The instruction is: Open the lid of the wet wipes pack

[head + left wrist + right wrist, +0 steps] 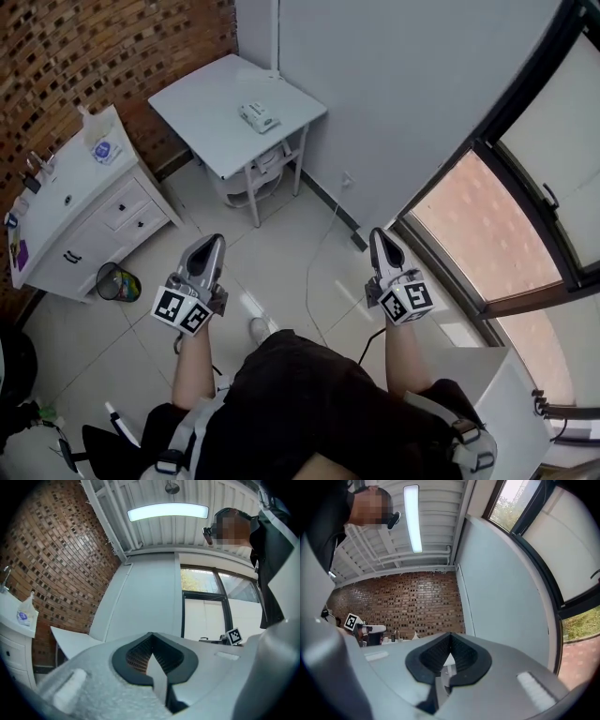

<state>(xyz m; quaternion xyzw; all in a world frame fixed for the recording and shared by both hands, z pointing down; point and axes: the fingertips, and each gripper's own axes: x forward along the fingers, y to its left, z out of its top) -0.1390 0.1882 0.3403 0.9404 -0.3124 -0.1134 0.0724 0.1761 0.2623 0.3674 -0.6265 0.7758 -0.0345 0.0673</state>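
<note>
The wet wipes pack (259, 116) lies on a small white table (202, 103) against the far wall, and its lid looks down. I stand well back from it on the tiled floor. My left gripper (217, 241) and my right gripper (377, 234) are held out level in front of me, both aimed toward the table. In the left gripper view the left gripper (151, 635) has its jaws together with nothing between them. The right gripper (450, 636) is likewise shut and empty. The pack shows in neither gripper view.
A white drawer cabinet (66, 202) with small items on top stands at the left, a waste bin (118, 282) beside it. A stool (260, 169) sits under the table. Large windows (525, 187) run along the right. A white box (497, 384) is at my right side.
</note>
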